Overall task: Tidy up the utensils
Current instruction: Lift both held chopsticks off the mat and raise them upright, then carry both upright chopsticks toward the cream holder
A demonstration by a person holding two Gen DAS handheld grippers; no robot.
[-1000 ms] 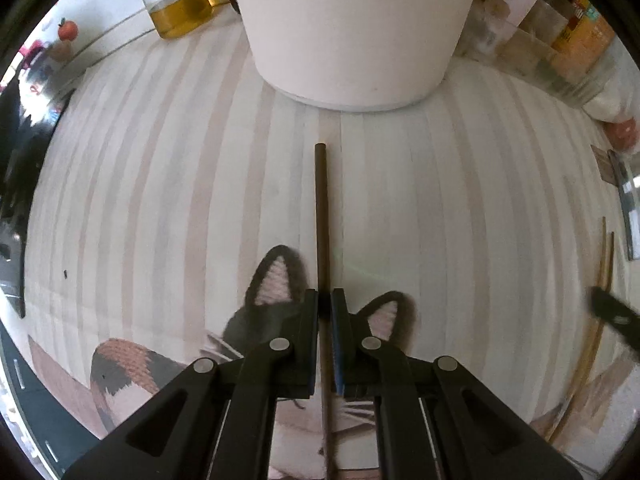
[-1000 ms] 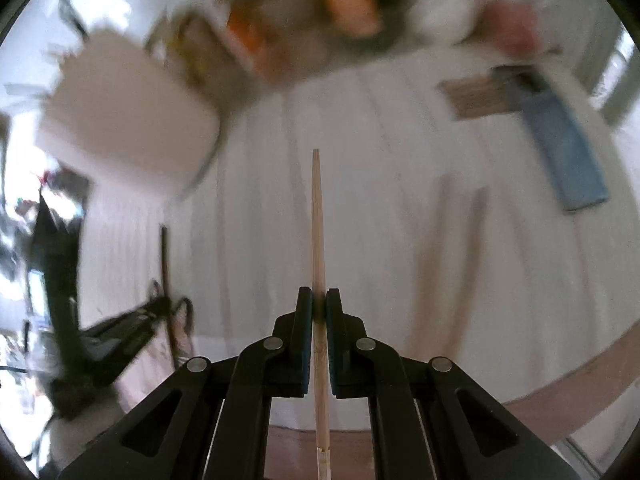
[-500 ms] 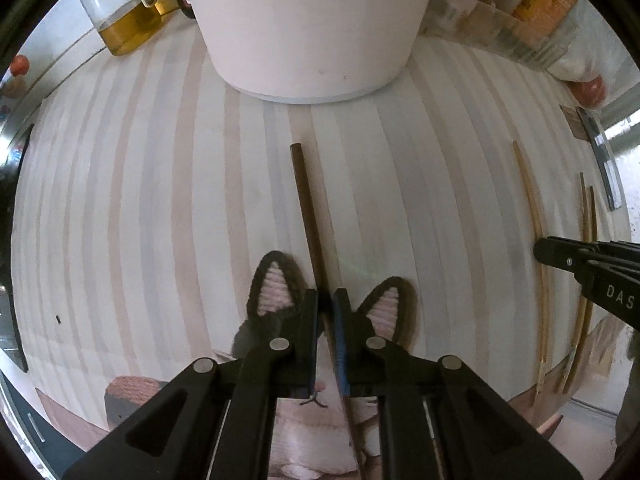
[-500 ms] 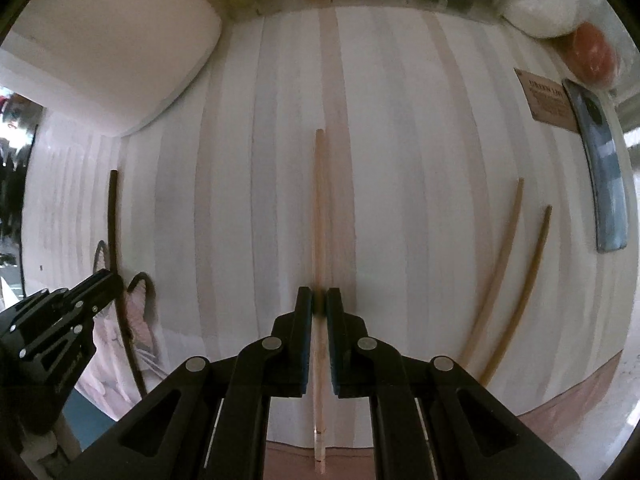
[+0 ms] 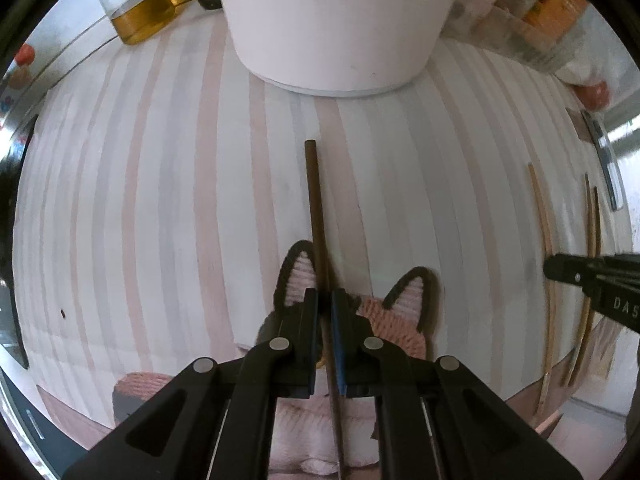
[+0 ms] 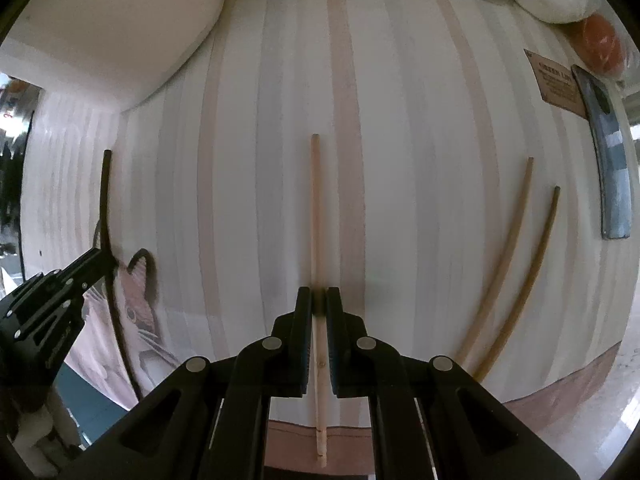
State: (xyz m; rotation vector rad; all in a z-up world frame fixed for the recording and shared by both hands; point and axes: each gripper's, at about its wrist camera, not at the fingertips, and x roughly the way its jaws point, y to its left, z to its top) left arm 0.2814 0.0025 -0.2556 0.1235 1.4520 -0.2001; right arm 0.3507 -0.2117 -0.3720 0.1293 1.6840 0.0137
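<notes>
- While our left gripper [image 5: 325,300] has its fingers clamped on the dark chopstick [image 5: 314,204], it points toward the white container [image 5: 340,20].
- We hold the pale chopstick [image 6: 316,216] clamped in our right gripper [image 6: 319,300], over the striped worktop [image 6: 420,160].
- Two more chopsticks [image 6: 508,264] lie to the right.

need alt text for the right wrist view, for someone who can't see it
The right gripper is shut on a pale wooden chopstick pointing forward over a striped white tabletop. Two tan chopsticks lie to its right. At far left, the left gripper holds a dark brown chopstick near a cat-patterned mat.
</notes>
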